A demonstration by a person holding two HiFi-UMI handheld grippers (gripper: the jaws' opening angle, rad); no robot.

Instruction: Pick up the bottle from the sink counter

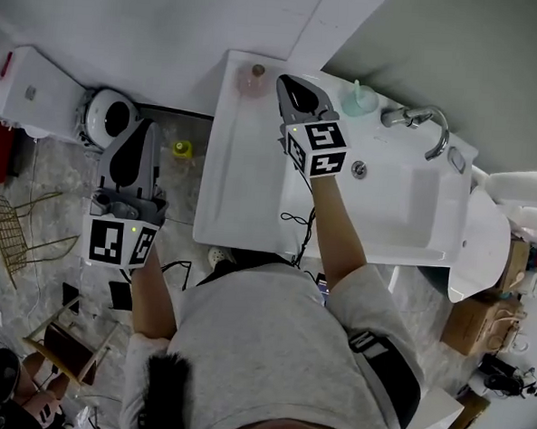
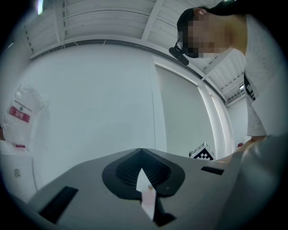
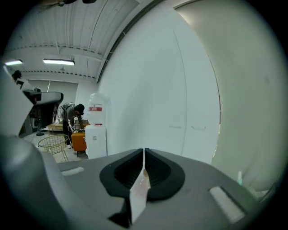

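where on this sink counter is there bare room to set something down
The flat counter left of the basin is bare, from the pink bottle down to the front edge. The basin holds only its drain. The back edge is crowded: pink bottle, right hand-held gripper, teal bottle, faucet.

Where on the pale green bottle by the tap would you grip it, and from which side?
Probably its wide body, below the narrow top. The green bottle stands upright at the back of the counter with the tap close on one side, so come level from the basin side.
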